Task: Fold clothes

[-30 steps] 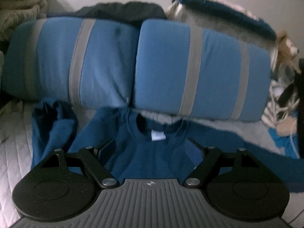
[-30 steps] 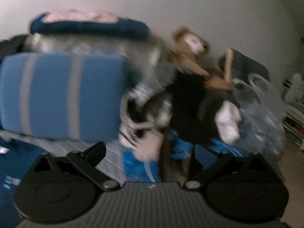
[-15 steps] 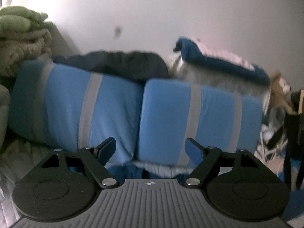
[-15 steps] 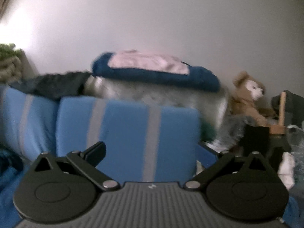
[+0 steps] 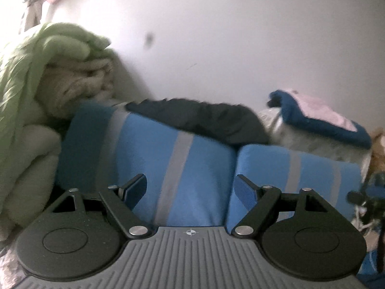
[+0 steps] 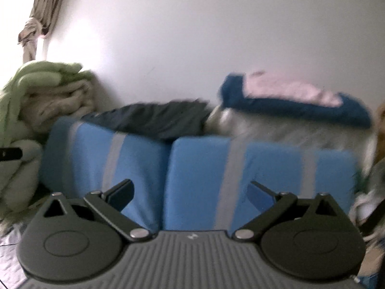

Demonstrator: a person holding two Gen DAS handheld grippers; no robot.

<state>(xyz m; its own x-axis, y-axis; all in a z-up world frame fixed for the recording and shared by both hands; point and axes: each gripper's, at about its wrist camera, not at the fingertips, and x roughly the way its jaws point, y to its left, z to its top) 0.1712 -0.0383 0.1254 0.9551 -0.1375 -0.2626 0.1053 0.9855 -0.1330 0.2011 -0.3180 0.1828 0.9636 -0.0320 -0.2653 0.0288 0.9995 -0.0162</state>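
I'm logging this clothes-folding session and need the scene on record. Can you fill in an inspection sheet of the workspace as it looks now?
Surface: pale quilted cover, only a sliver in view.
Job's things: no garment being folded is in view.
Clutter: two blue pillows side by side; dark garment on top of them; green and beige blankets stacked at left; blue-and-pink folded cloth on a pale bundle; tan plush toy at the right edge.
Grippers: left gripper open, empty; right gripper open, empty.
Cables: dark tangle at lower right, too blurred to tell.
Surroundings: white wall; tied-back curtain at upper left.
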